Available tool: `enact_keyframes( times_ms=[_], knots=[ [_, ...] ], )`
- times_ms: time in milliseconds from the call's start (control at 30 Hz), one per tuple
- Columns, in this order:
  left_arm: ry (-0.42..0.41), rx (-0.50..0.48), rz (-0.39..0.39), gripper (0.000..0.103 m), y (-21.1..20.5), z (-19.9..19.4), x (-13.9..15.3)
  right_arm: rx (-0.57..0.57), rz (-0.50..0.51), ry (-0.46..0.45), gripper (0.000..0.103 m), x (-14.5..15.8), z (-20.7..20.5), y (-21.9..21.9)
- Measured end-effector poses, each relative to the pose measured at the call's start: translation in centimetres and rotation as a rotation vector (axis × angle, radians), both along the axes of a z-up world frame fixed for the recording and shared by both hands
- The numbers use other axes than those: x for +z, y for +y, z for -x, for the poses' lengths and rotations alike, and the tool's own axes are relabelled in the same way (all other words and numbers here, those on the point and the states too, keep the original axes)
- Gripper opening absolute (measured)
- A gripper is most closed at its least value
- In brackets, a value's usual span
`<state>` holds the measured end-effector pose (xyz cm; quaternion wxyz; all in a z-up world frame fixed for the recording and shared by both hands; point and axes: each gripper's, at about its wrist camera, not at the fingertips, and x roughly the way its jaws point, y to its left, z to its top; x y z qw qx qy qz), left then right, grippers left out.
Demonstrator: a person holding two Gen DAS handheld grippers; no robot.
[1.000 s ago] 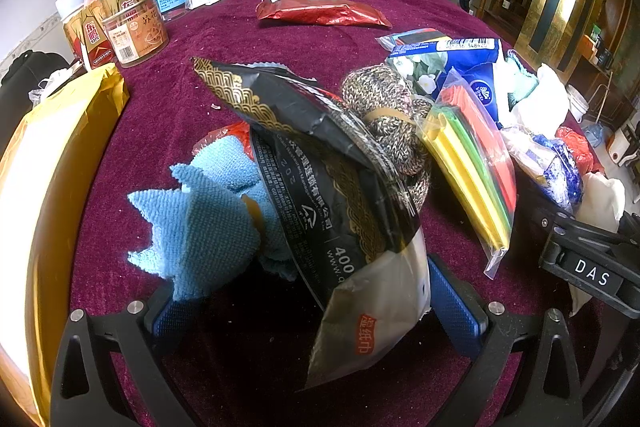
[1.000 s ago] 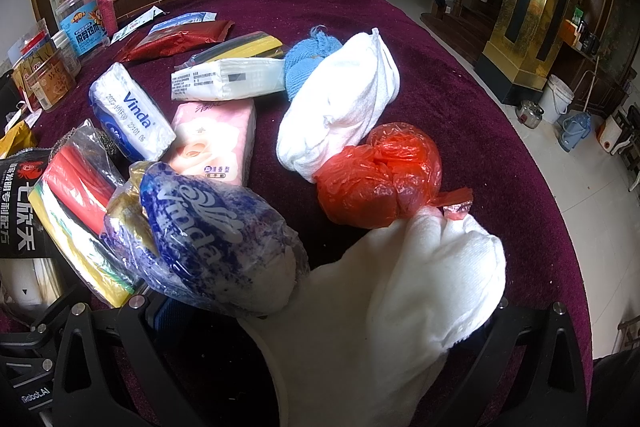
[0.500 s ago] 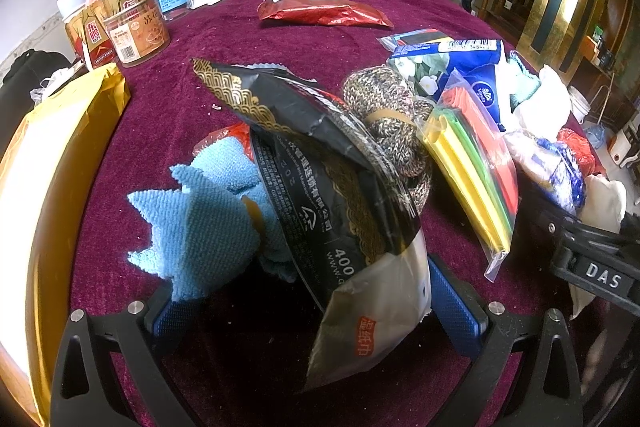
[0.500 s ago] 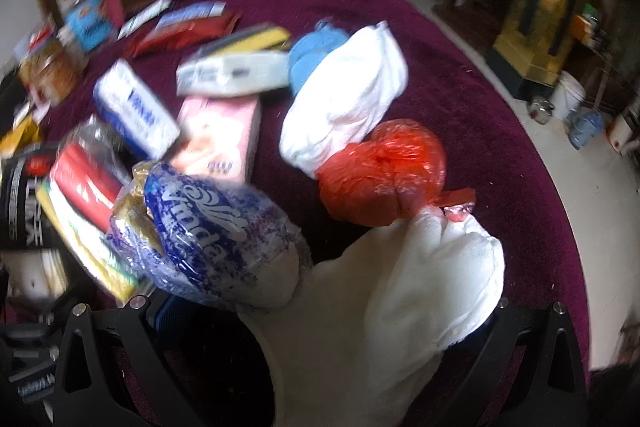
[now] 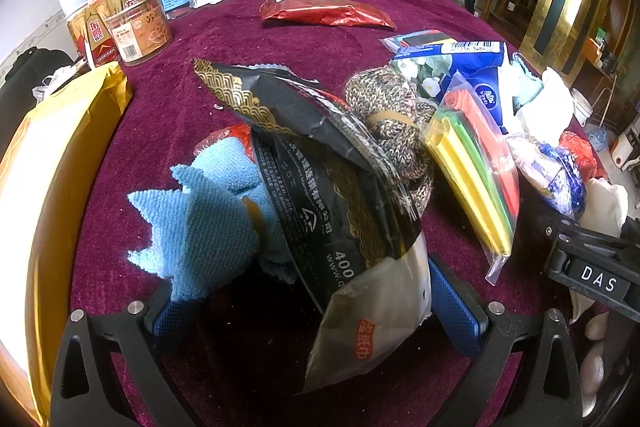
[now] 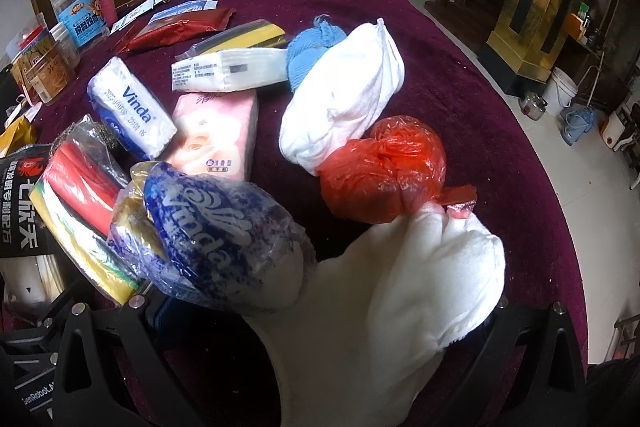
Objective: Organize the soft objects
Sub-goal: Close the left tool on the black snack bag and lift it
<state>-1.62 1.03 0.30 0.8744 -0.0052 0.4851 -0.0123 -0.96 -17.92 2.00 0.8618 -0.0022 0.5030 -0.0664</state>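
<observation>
In the left wrist view my left gripper (image 5: 316,311) is wide open. A black and gold packet (image 5: 332,195) and a light blue cloth (image 5: 200,223) lie between its blue pads (image 5: 456,307), neither clamped. A brown knitted ball (image 5: 392,123) and a bag of coloured sheets (image 5: 476,171) lie beyond. In the right wrist view my right gripper (image 6: 320,323) is open. A white towel (image 6: 404,299) and a blue Vinda-print bag (image 6: 216,243) lie between its fingers. A red plastic bag (image 6: 384,171), another white towel (image 6: 348,99) and blue yarn (image 6: 312,47) lie ahead.
Tissue packs (image 6: 132,111) and a pink pack (image 6: 216,135) lie on the purple tablecloth (image 6: 480,107). Snack jars (image 5: 136,27) stand far left. A yellow packet (image 5: 52,171) lies at left, a red packet (image 5: 328,13) at the back. The table edge drops off at right.
The right wrist view shook briefly and settled a little closer to the pile. The left gripper and the things in front of it have not moved.
</observation>
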Motion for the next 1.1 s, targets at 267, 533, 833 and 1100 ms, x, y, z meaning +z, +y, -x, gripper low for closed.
enact_keyframes(
  times_ms=[267, 533, 833, 1100],
  knots=[
    [0.000, 0.016, -0.002, 0.103, -0.1, -0.3, -0.1, 0.004, 0.010, -0.010, 0.103, 0.6, 1.1, -0.5],
    [0.000, 0.032, -0.004, 0.103, -0.1, -0.4, -0.1, 0.032, 0.044, -0.398, 0.103, 8.0, 7.6, -1.1],
    [-0.010, 0.046, 0.134, 0.098, 1.8, 1.6, 1.6, -0.126, -0.106, -0.429, 0.103, 5.1, 5.1, -6.4],
    [-0.116, 0.091, 0.165, 0.099, 6.0, 4.8, 4.8, -0.142, -0.254, -0.347, 0.103, 3.6, 4.0, -8.3]
  ],
)
